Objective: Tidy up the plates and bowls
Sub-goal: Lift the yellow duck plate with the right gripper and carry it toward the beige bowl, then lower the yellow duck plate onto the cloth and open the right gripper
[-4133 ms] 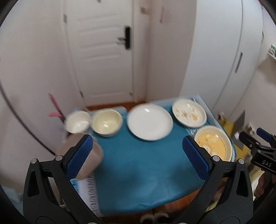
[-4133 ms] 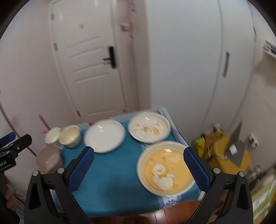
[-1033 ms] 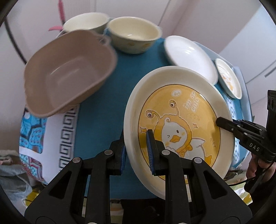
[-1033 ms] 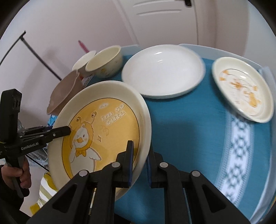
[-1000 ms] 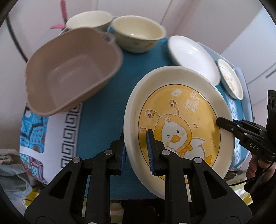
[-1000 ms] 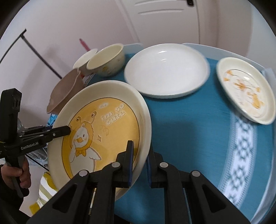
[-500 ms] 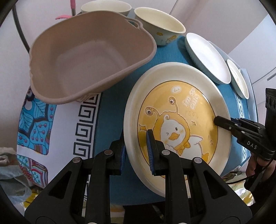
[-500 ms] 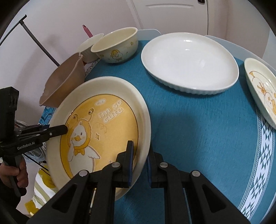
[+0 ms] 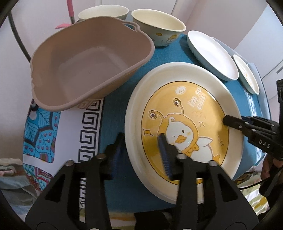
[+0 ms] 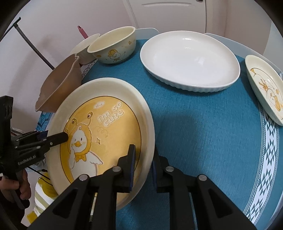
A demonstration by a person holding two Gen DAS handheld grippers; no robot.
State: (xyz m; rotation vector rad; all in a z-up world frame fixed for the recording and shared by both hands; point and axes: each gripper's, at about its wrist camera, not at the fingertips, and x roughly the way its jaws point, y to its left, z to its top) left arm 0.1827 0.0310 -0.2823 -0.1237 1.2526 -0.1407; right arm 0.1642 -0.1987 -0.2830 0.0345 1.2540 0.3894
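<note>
While the left gripper (image 9: 141, 150) is opening its fingers (image 9: 165, 155), the rim of the yellow duck plate (image 9: 185, 113) stays between them; one finger lies over the yellow inside and the other is outside the rim, and they are apart from the rim now, as far as the blurred picture shows. On the opposite side of the plate, the right gripper (image 10: 143, 164) has its fingers pressed tight on the rim, one inside on the yellow part and one under the outside edge. The plate has a cream border and a drawing of a duck in a hood with the words "I'm so cute". It is tilted above the blue cloth (image 10: 203, 127) that covers the table, near the front-left part of it. A person's hand (image 10: 12, 187) holds the handle of the left gripper at the edge of the right wrist view.

Just beside the plate, further left, a beige plastic basin (image 9: 84, 70) stands on a patterned part of the cloth. Behind the basin there are two cream bowls, the duck bowl (image 10: 113, 46) and a plainer bowl (image 9: 103, 13), touching each other. Further right lies a big white plate (image 10: 191, 60), and at the far right edge a small cream plate (image 10: 265, 88) with a duck drawing.
</note>
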